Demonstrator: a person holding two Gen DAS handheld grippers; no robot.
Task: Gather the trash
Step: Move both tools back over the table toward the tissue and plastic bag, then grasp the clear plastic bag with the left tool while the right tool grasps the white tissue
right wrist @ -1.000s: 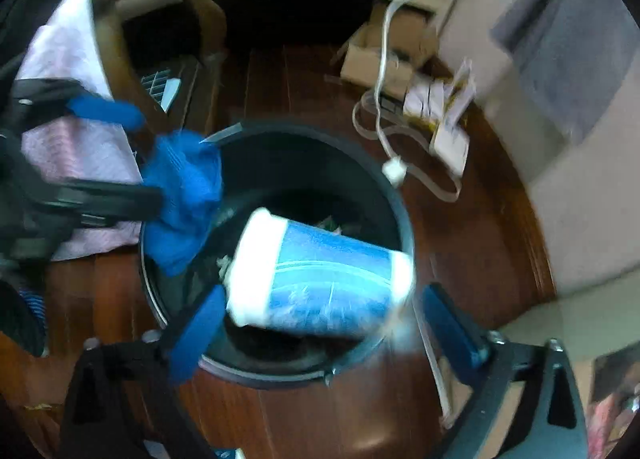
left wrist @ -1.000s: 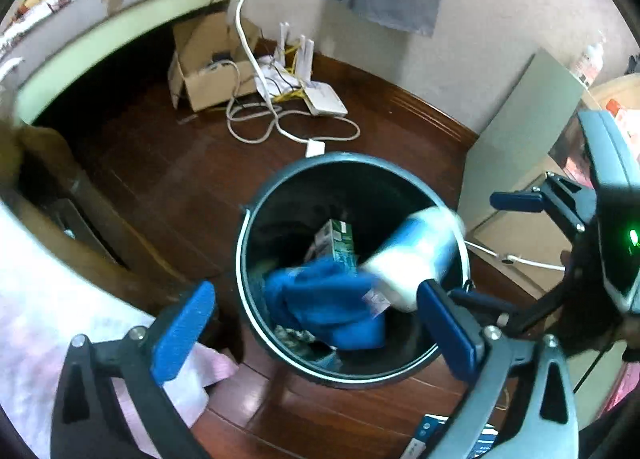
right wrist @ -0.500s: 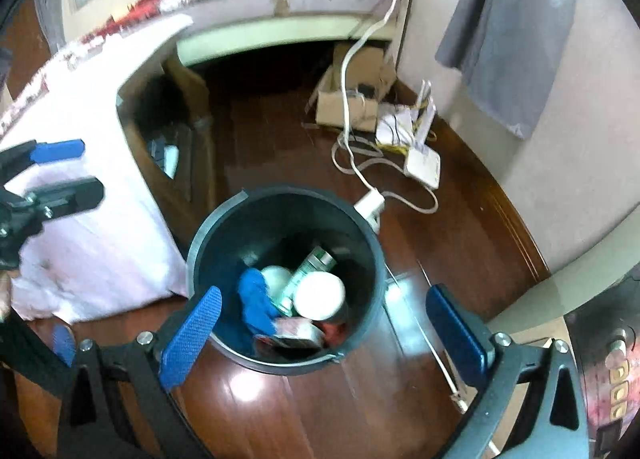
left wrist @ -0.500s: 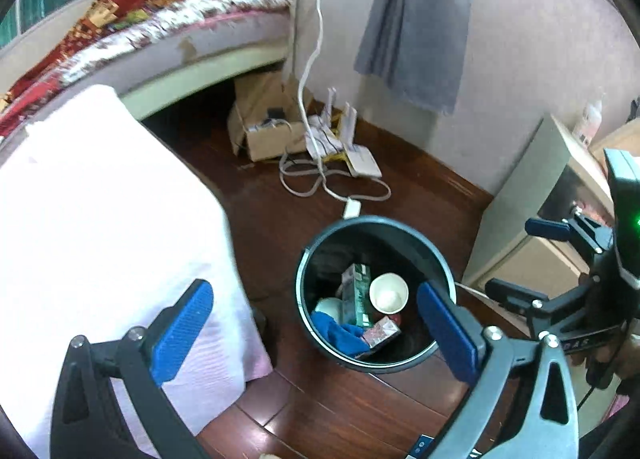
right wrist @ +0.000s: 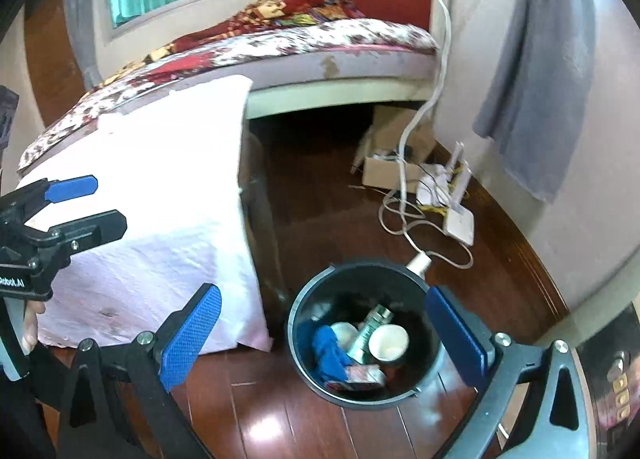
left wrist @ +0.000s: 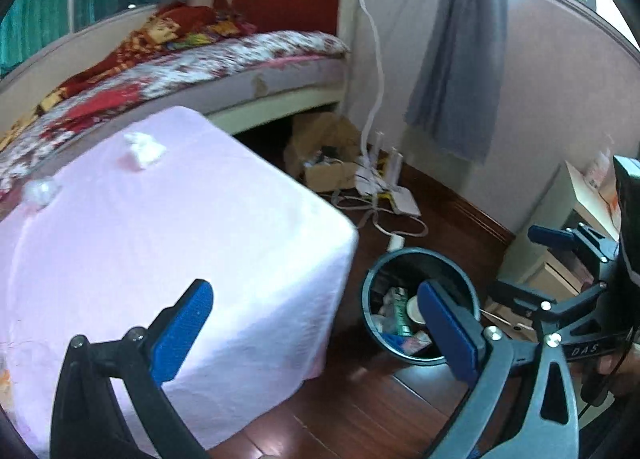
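Floor bin (right wrist: 366, 399) between right fingers (right wrist: 188, 339).

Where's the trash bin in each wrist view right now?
Left wrist: bin sits lower right of centre, partly behind the left gripper's right finger.
Right wrist: bin sits bottom centre, between the open fingers of the right gripper.
Shared landmark: the white-covered table, just left of the bin in both.

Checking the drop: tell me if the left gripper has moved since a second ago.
Yes. The left gripper has pulled up and away from the bin, which now looks smaller.
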